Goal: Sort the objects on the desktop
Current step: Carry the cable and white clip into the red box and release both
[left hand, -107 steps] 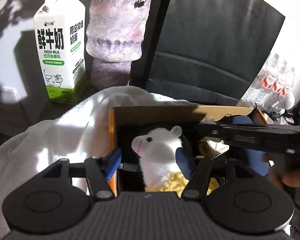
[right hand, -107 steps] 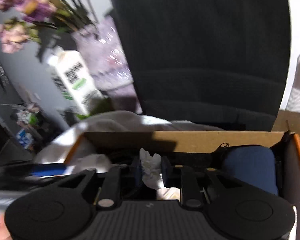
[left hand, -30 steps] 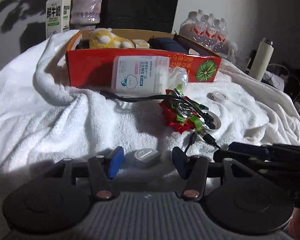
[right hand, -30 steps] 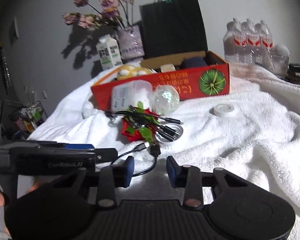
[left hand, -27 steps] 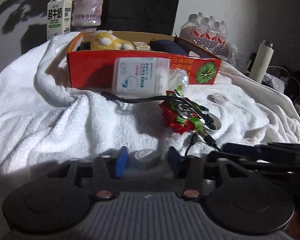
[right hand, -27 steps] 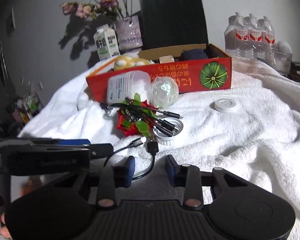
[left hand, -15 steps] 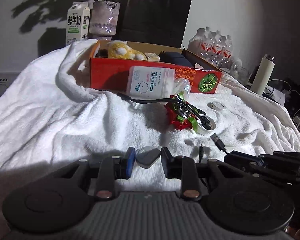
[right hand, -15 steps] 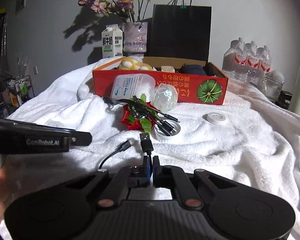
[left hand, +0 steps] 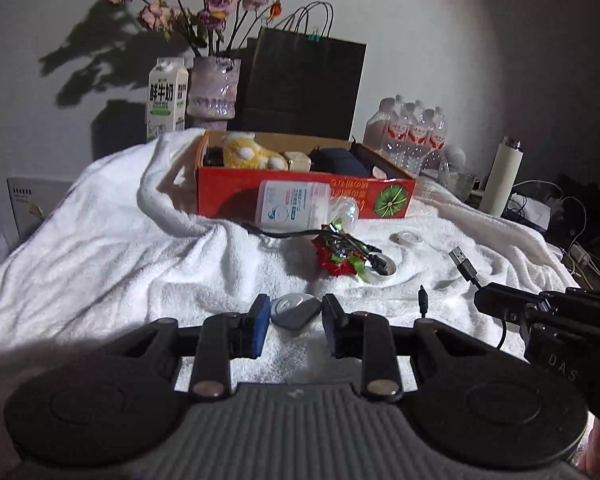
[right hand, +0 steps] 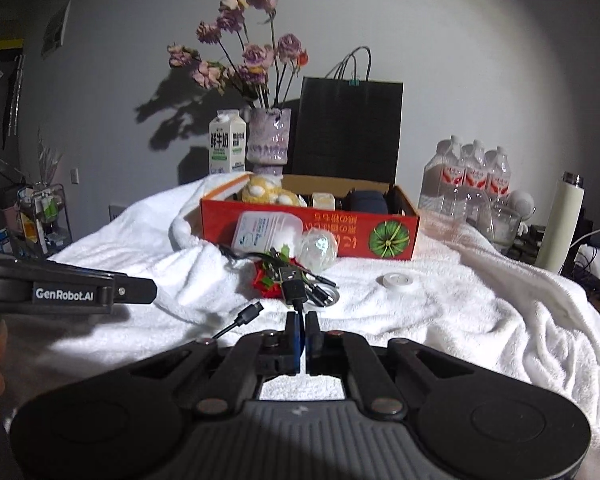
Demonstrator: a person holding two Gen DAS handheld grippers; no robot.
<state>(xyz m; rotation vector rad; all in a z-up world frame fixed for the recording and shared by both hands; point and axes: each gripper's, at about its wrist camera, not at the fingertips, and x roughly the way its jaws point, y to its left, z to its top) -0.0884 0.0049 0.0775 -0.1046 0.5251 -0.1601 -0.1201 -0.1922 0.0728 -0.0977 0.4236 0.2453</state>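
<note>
Left gripper (left hand: 294, 316) clamping white case (left hand: 295, 312), right gripper (right hand: 301, 330) pinching cable (right hand: 290, 290)

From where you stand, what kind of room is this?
Probably a lived-in home room or a makeshift studio: a surface draped in a white fluffy towel, a purple vase of dried flowers beside a white milk carton, and a shrink-wrapped pack of water bottles by the wall.

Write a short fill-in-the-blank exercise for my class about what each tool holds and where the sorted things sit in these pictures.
1. The left tool grips a small grey ____ device.
2. The right tool is shut on a black ____.
3. The yellow plush toy lies inside the ____ box.
4. The box stands on a white ____.

Missing words: oval; cable; red; towel
</note>
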